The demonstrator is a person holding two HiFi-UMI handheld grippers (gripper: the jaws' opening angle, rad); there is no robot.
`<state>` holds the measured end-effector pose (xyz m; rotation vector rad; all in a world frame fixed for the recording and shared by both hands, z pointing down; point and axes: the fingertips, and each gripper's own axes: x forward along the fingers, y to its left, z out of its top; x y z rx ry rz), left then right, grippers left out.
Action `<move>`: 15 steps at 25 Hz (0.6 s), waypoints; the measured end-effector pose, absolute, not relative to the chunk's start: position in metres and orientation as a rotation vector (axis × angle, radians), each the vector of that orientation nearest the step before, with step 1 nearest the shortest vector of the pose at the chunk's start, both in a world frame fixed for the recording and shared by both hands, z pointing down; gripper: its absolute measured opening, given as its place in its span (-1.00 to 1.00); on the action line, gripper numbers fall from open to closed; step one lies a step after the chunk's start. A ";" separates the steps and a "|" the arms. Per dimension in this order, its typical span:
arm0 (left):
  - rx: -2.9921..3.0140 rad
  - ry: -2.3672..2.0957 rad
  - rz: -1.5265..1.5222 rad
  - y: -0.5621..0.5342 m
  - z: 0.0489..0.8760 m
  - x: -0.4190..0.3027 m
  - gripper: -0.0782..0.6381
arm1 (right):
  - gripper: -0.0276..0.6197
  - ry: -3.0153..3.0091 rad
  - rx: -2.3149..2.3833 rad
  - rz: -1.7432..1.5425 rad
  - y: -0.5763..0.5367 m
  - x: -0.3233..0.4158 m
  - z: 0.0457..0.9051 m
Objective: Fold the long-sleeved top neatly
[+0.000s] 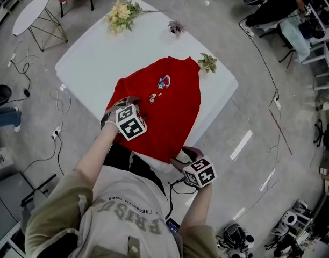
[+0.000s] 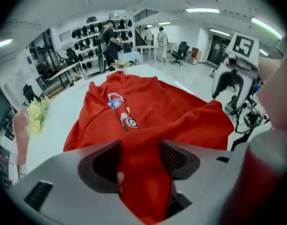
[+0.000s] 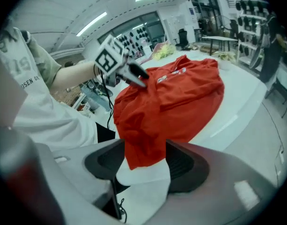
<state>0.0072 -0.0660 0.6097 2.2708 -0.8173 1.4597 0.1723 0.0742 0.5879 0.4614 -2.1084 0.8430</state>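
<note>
Since the red top (image 1: 170, 104) looks soft, light and floppy, its hem corners seem the best hold | top: centre frame, on white table (image 1: 94, 58) | left gripper (image 2: 139, 156): jaws apart over cloth, unpinched | right gripper (image 3: 143, 161): jaws apart astride a hem corner

I see a white table (image 1: 89, 58) across the middle of the head view. Pale yellow flowers (image 1: 120, 15) lie at its upper edge, a small potted plant (image 1: 176, 27) just right of them, and a green sprig (image 1: 208, 63) near the right corner. A round white side table (image 1: 31, 14) stands at upper left, on the grey floor (image 1: 229, 15).
</note>
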 end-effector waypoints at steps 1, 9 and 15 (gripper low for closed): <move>2.262 -0.770 1.487 -0.063 0.618 0.004 -0.07 | -0.10 -2.131 0.522 0.853 0.062 0.176 0.577; 2.315 -0.614 1.305 -0.056 0.629 0.000 -0.07 | -0.10 -2.369 0.979 0.703 -0.116 0.138 0.502; 2.373 -0.520 1.226 -0.057 0.625 0.001 -0.07 | -0.11 -2.335 1.022 0.658 -0.220 0.066 0.544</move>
